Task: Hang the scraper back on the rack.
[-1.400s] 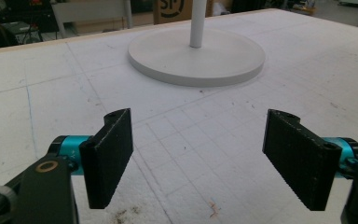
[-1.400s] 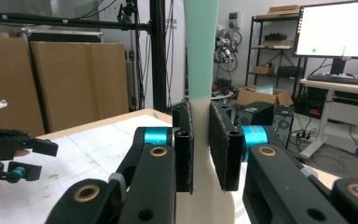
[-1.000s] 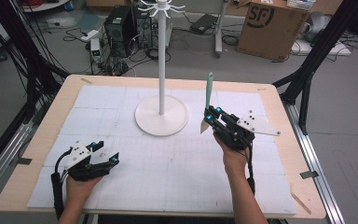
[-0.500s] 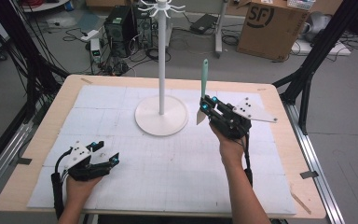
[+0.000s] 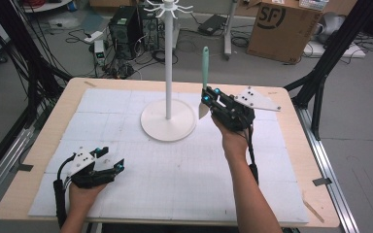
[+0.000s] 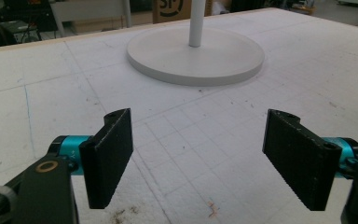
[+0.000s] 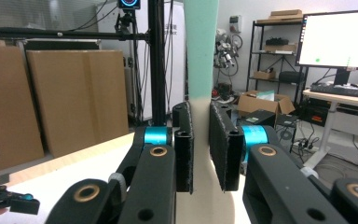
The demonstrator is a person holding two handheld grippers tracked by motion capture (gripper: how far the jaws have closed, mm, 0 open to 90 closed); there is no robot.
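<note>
A utensil with a teal handle (image 5: 205, 63) and a cream head stands upright in my right gripper (image 5: 208, 97), which is shut on its neck, just right of the white stand's pole (image 5: 168, 63). In the right gripper view the pads (image 7: 185, 140) press both sides of the utensil (image 7: 200, 51). The stand has a round base (image 5: 168, 121) and hooks on top. My left gripper (image 5: 110, 162) rests at the table's front left, open. Its jaws (image 6: 198, 154) hold nothing and point at the base (image 6: 196, 53).
A white gridded mat (image 5: 184, 165) covers the wooden table. Beyond the far edge sit a cardboard box (image 5: 281, 24), a computer tower (image 5: 126, 26) and cables on the floor. Black frame posts (image 5: 330, 53) stand at the table's corners.
My right hand has risen and shifted left toward the stand's pole, carrying the utensil upright. The left hand has stayed where it was.
</note>
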